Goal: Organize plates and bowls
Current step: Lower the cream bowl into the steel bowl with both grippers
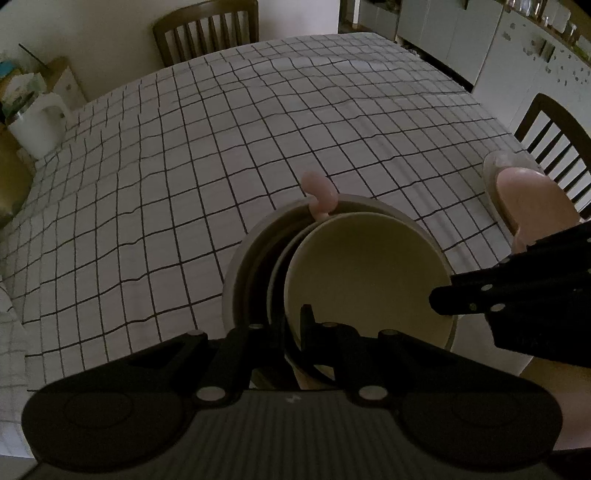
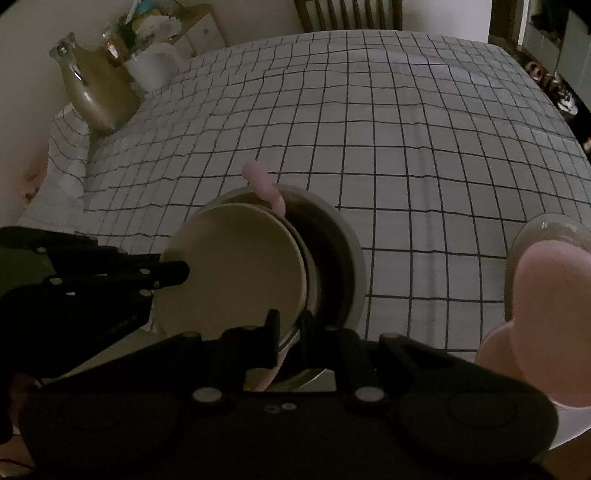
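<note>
A stack of nested bowls is held over the near edge of the checked table. The inner cream bowl (image 1: 365,273) tilts inside a larger grey bowl (image 1: 236,273), with a pink spoon-like handle (image 1: 319,192) sticking up at the far rim. My left gripper (image 1: 293,328) is shut on the near rim of the bowls. My right gripper (image 2: 288,332) is shut on the rim from the other side; it shows in the left wrist view (image 1: 443,299) at the right. The cream bowl (image 2: 236,269), grey bowl (image 2: 351,258) and pink handle (image 2: 264,188) also show in the right wrist view.
A checked tablecloth (image 1: 221,147) covers the table. A pink heart-shaped dish on a plate (image 1: 532,199) lies at the right edge, also in the right wrist view (image 2: 546,280). A white kettle (image 1: 37,125) and glass vase (image 2: 92,92) stand at the left. Chairs (image 1: 207,29) surround the table.
</note>
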